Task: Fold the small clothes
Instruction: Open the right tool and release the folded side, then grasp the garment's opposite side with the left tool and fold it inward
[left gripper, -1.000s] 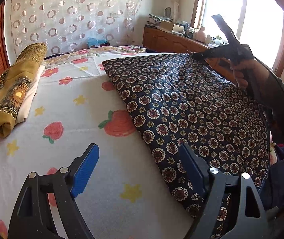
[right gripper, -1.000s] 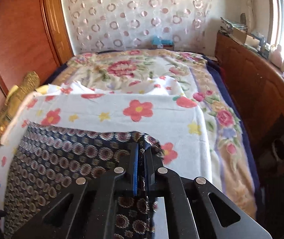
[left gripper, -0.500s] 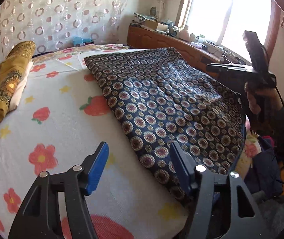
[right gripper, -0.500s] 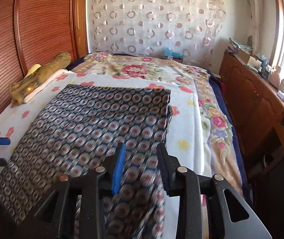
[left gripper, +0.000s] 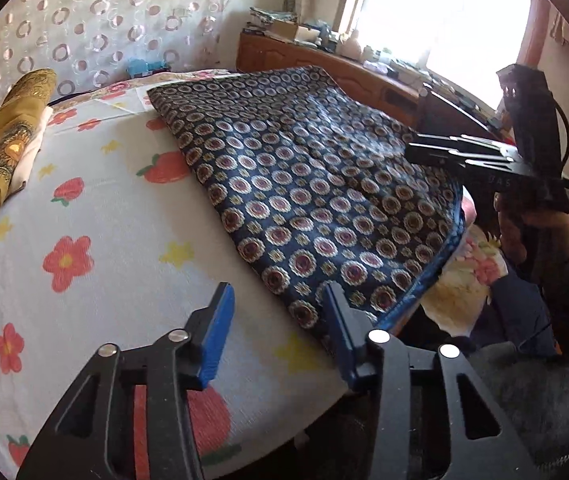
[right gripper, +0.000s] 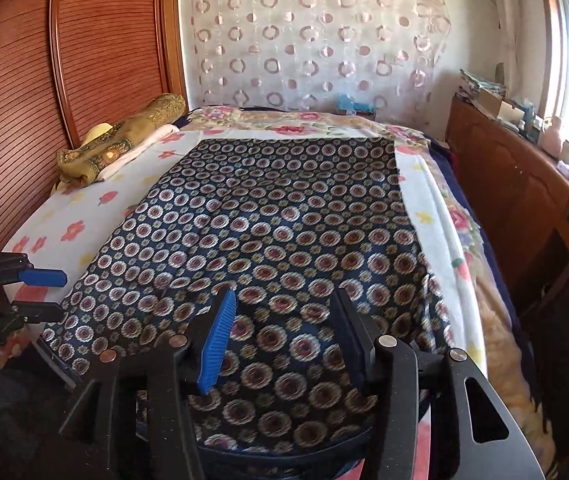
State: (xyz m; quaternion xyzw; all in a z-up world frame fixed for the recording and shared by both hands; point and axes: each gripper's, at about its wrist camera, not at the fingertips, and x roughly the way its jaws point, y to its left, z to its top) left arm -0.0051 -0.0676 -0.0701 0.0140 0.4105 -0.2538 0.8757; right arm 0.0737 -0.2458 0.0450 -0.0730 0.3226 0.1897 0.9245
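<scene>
1. Both pairs of fingers are empty: our left gripper (left gripper: 276,324) has its jaws closing, the near left corner of the cloth just ahead of them and nothing pinched between the pads; our right gripper (right gripper: 284,332) has its jaws opening, hanging over the near edge with the fabric under the gap, not clamped.
2. We see the patterned cloth (right gripper: 276,216), navy with rings and rosettes, spread flat on the bed, its near hem hanging slightly over the mattress edge.
3. We judge it light, thin and limp. It drapes with soft ripples and looks a little sheeny, so it may slide on itself when doubled and will sag between two pinch points.
4. Best holds, in our view, are the two near corners, pinched right at the hem so a single layer is caught, then carried together toward the far edge to halve it.
5. Under it lies a white flowered sheet (left gripper: 96,216), which could get pinched along with the cloth if we bite too deep.
6. Farther out, a folded mustard garment (left gripper: 0,148) rests at the bed's left side, well apart from the cloth, and a wooden cabinet (right gripper: 524,184) runs along the right wall.
</scene>
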